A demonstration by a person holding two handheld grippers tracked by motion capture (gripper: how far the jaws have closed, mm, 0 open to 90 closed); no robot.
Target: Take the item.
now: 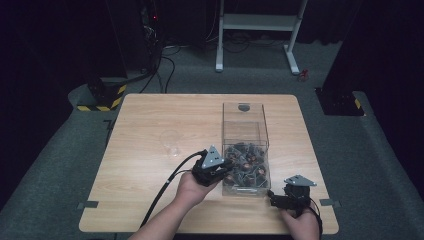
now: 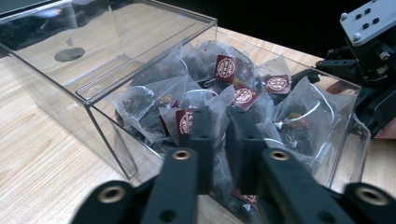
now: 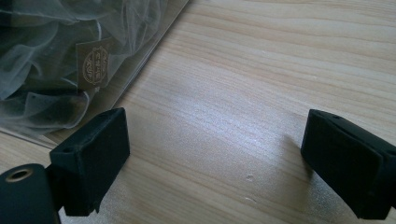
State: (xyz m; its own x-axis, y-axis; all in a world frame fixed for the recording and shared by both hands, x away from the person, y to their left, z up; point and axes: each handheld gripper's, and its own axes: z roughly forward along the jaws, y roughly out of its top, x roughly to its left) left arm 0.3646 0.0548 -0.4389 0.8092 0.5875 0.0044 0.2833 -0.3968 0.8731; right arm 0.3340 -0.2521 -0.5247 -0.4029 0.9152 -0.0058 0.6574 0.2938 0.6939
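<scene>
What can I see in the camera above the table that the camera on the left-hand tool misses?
The high view alone takes in the whole wooden table, the person's forearm and left hand, the grey floor and a white stand behind. The left gripper view alone reveals detail: red labels on the mesh tea bags, and its own jaws nearly shut above them. Both share the clear box and the right tool beside it.
</scene>
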